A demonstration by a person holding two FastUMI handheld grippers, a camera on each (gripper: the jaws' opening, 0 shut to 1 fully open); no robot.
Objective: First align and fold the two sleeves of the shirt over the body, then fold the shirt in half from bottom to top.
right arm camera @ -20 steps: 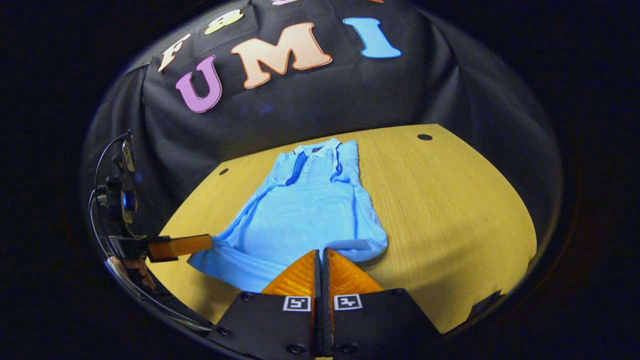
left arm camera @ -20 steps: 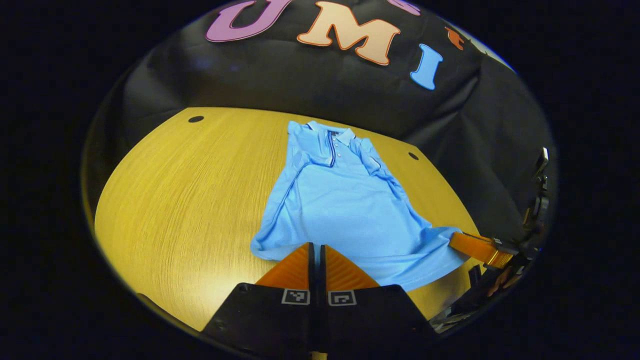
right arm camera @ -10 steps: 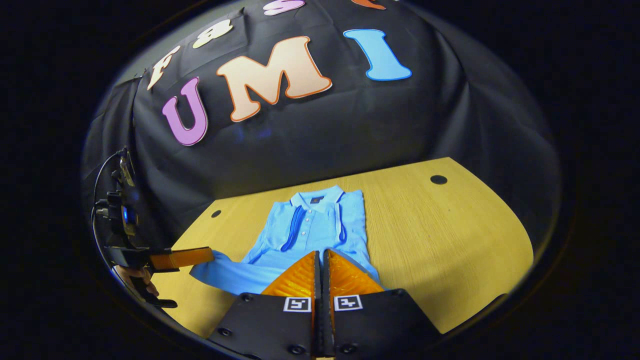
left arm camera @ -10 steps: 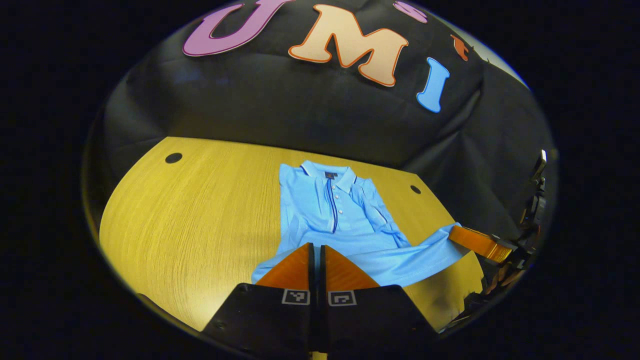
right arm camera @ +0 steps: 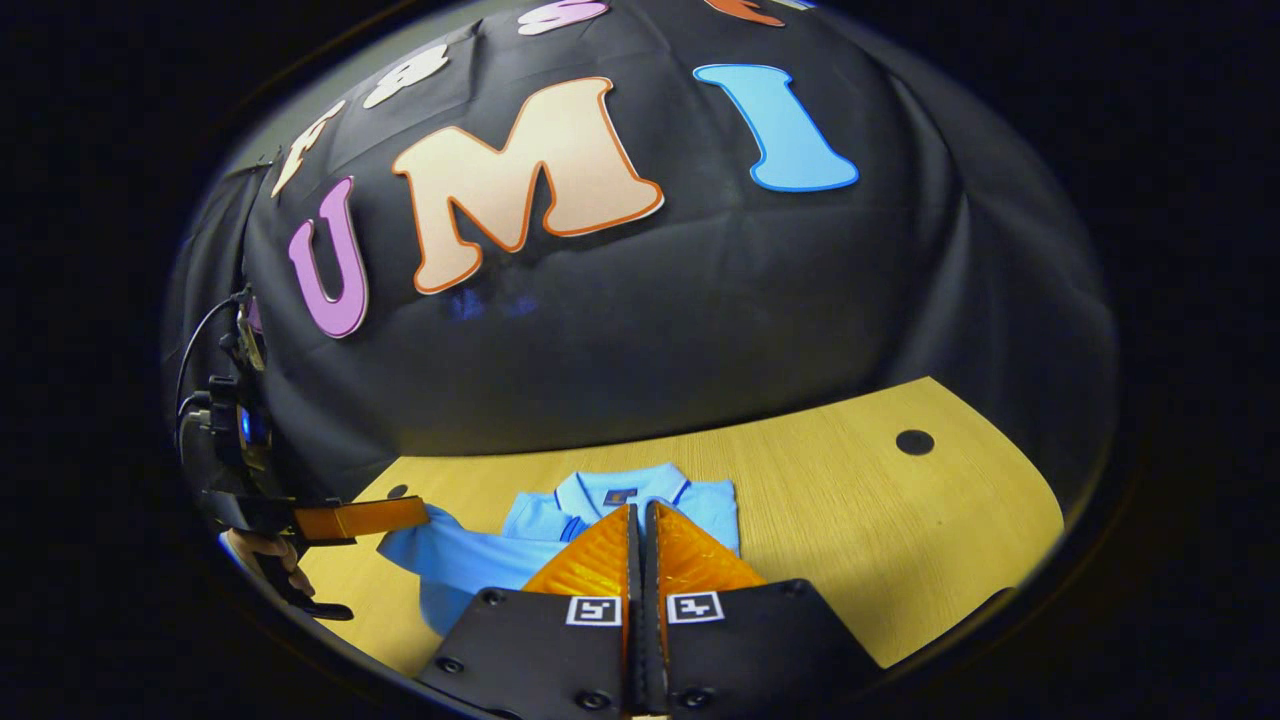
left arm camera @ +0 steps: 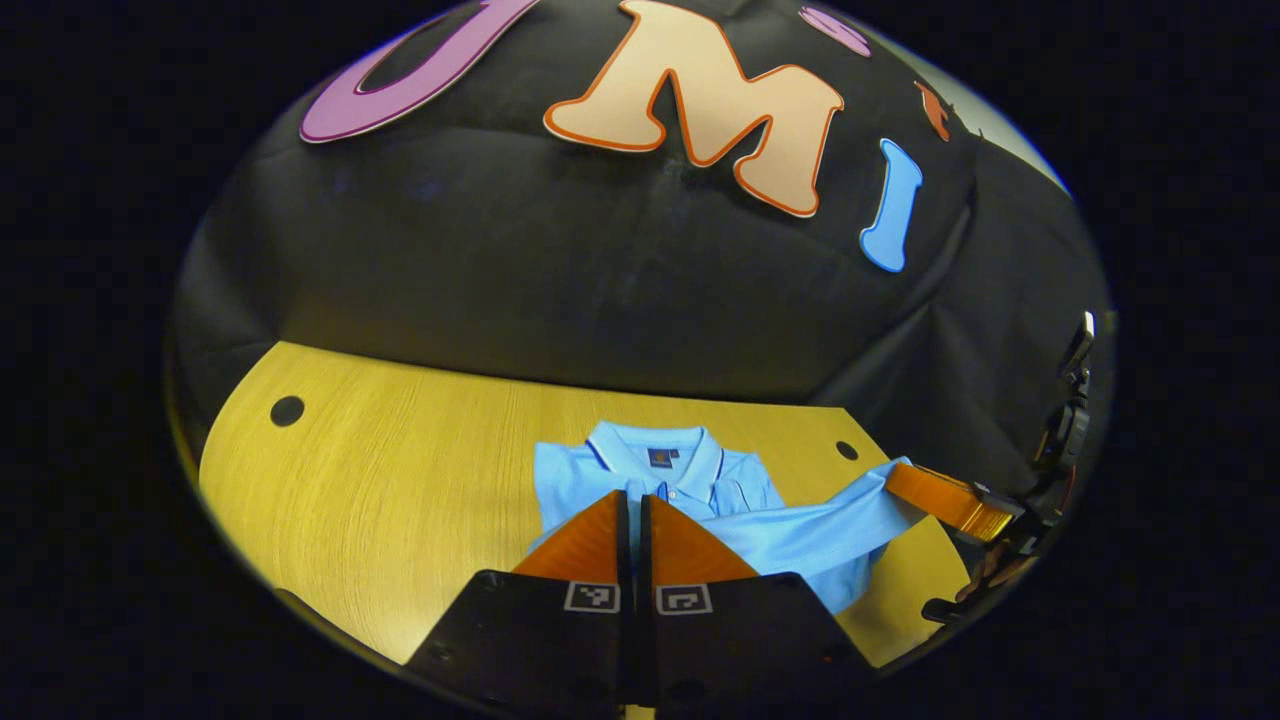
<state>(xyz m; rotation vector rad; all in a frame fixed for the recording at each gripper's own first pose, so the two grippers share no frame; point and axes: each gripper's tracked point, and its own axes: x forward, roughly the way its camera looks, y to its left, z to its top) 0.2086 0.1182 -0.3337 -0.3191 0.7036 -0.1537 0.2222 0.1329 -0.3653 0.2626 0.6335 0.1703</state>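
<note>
left gripper view: the left gripper [left arm camera: 632,497] has its two fingers pressed together on the hem of the blue shirt [left arm camera: 800,535], which lies on the wooden table [left arm camera: 400,500]. taking the shirt's collar [left arm camera: 655,455] as the landmark, the gripper's tips sit just below it, nearly touching. the hem stretches from these tips off to the right of the collar, where the right gripper [left arm camera: 895,478] pinches the other corner, lifted off the table. a hand [left arm camera: 1000,570] holds that gripper, lower right of the collar. a dark round hole [left arm camera: 287,410] in the table lies far left of the collar, another [left arm camera: 847,450] just to its right.

right gripper view: the right gripper [right arm camera: 641,510] is clamped on the hem with its fingers together, tips just below the collar [right arm camera: 620,488]. the left gripper [right arm camera: 420,512] grips the hem's other corner, left of the collar.
</note>
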